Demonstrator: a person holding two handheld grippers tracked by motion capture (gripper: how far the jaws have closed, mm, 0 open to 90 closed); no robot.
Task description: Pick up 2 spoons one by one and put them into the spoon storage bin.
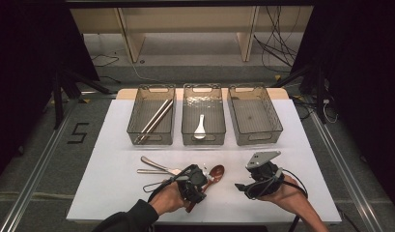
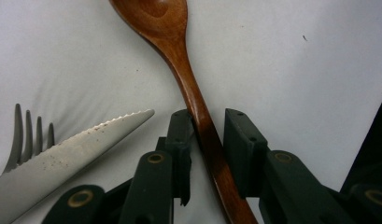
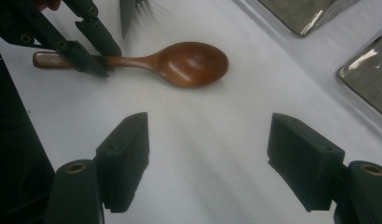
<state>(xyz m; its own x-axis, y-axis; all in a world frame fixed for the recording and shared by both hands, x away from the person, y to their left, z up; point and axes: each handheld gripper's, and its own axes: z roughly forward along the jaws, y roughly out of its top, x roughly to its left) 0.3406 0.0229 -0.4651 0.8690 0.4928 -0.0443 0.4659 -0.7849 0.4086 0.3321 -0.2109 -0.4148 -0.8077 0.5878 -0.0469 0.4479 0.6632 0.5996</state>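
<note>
Left gripper (image 2: 205, 128) straddles the wooden spoon (image 2: 179, 60) handle on the table, jaws not yet gripping — best clamp squarely before lifting; right gripper (image 3: 207, 154) hangs unclenched nearby.

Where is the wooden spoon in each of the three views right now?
High view: the wooden spoon lies low and centre on the white table, bowl up-right of the left gripper.
Left gripper view: its handle runs down the middle between the two jaws, one pad touching it, a gap at the other; bowl at the top edge.
Right gripper view: upper left, lying level, bowl to the right.
Shared landmark: the serrated knife beside the spoon.
</note>
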